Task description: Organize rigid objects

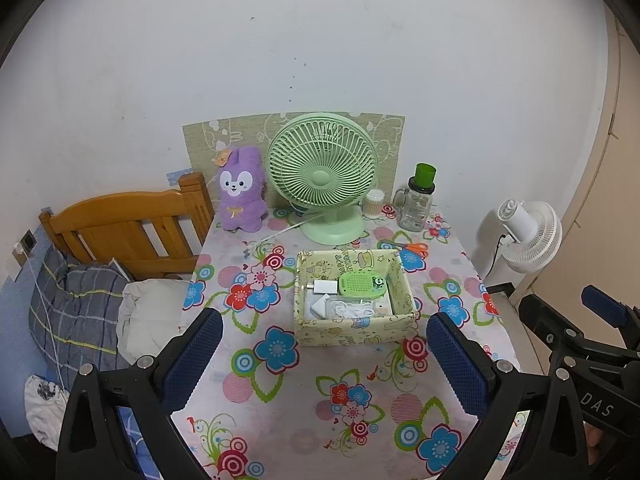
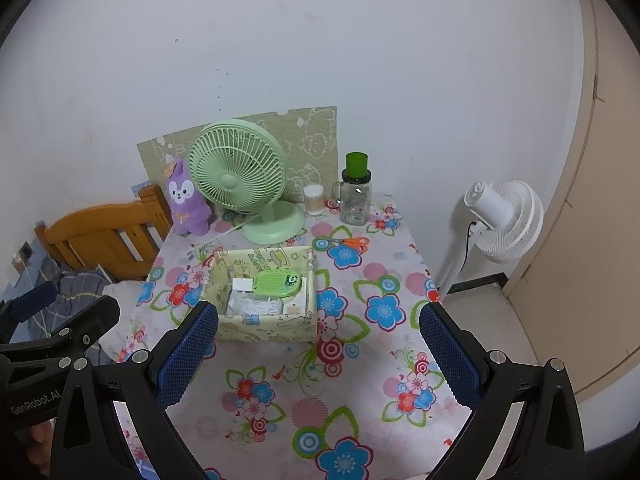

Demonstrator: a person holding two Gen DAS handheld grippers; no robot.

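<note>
A pale yellow cartoon-print box [image 1: 356, 330] [image 2: 268, 330] stands mid-table. Inside it lie a green device with a panda face [image 1: 362, 283] [image 2: 277, 281], white chargers [image 1: 322, 288] [image 2: 241, 285] and a coiled white cable [image 1: 352, 309] [image 2: 256, 305]. Orange-handled scissors [image 1: 412, 247] [image 2: 352, 242] lie on the cloth behind the box. My left gripper [image 1: 324, 364] is open and empty, hovering in front of the box. My right gripper [image 2: 320, 356] is open and empty, in front and slightly right of the box.
Along the back stand a purple plush rabbit [image 1: 242, 190] [image 2: 186, 200], a green desk fan [image 1: 322, 172] [image 2: 240, 172], a cotton swab jar [image 1: 374, 203] [image 2: 313, 199] and a glass jar with green lid [image 1: 418, 200] [image 2: 356, 192]. A bed [image 1: 120, 232] is left, a white fan [image 1: 528, 232] [image 2: 504, 220] right.
</note>
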